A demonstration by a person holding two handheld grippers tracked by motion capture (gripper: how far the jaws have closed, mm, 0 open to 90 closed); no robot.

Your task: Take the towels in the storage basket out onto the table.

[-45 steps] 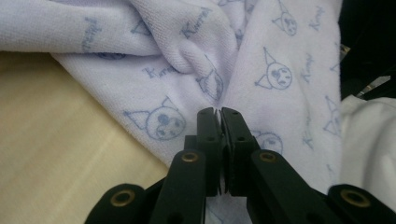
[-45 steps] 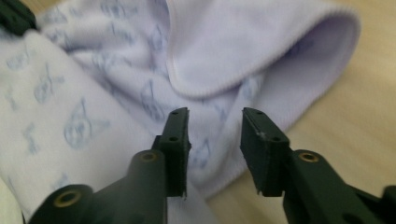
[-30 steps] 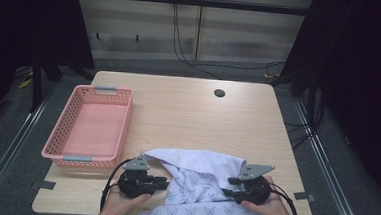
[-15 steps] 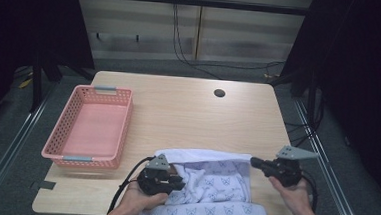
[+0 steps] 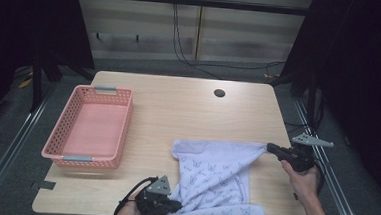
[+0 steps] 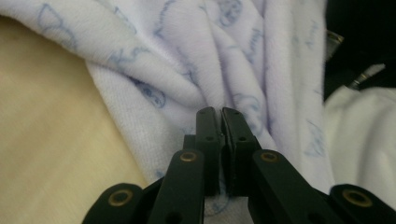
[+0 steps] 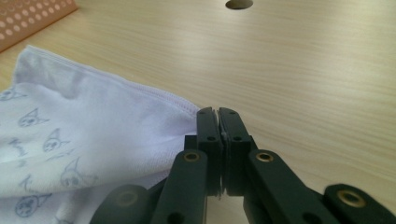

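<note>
Two tools grip the printed cloth near the table's front edge; my left tool has just closed on a near fold, my right tool pinches the right corner; I pull evenly, low, without slipping.
</note>
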